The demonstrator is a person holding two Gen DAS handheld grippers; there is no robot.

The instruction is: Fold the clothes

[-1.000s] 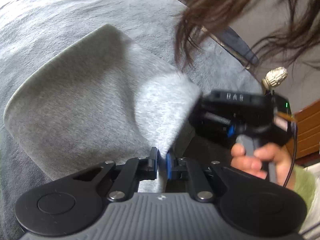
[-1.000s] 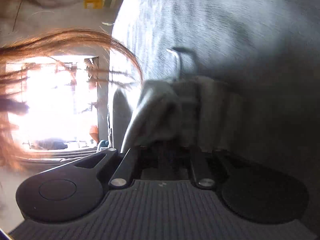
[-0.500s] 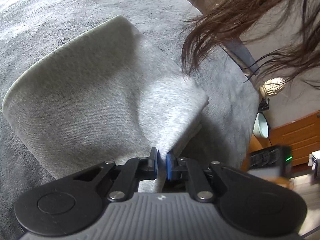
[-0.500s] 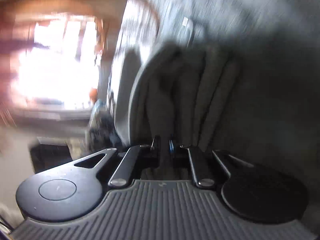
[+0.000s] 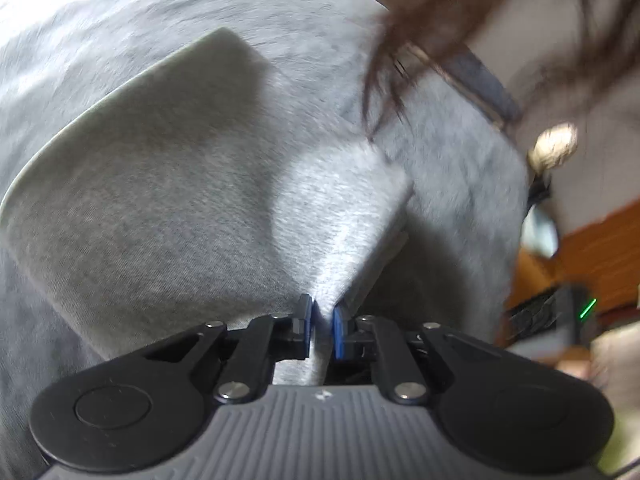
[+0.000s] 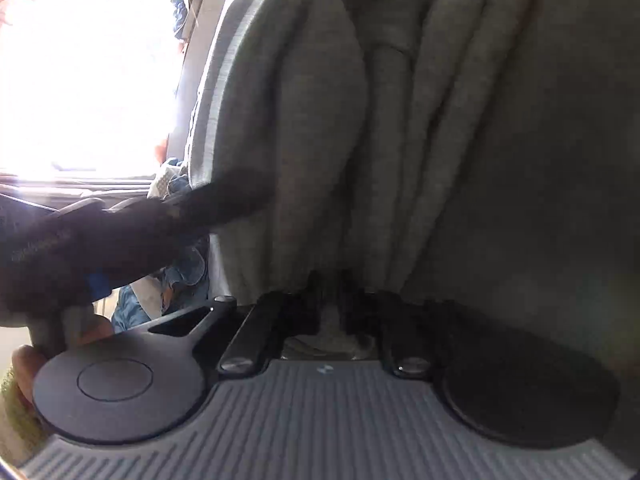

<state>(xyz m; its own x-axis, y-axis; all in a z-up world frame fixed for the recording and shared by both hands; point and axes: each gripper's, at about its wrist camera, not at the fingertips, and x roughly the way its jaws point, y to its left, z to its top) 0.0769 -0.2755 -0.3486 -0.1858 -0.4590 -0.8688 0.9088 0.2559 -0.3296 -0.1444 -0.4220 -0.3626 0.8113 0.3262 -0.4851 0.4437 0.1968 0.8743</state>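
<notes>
1. Pinching a raised fold of the grey garment, the left gripper has its blue pads narrow but easing apart, cloth between them.
2. Spread below, the garment covers a grey surface; loose hair hangs at upper right.
3. Bunched pleats of the same garment sit clamped in the right gripper, nearly closed.
4. A hand shows at lower left.
</notes>
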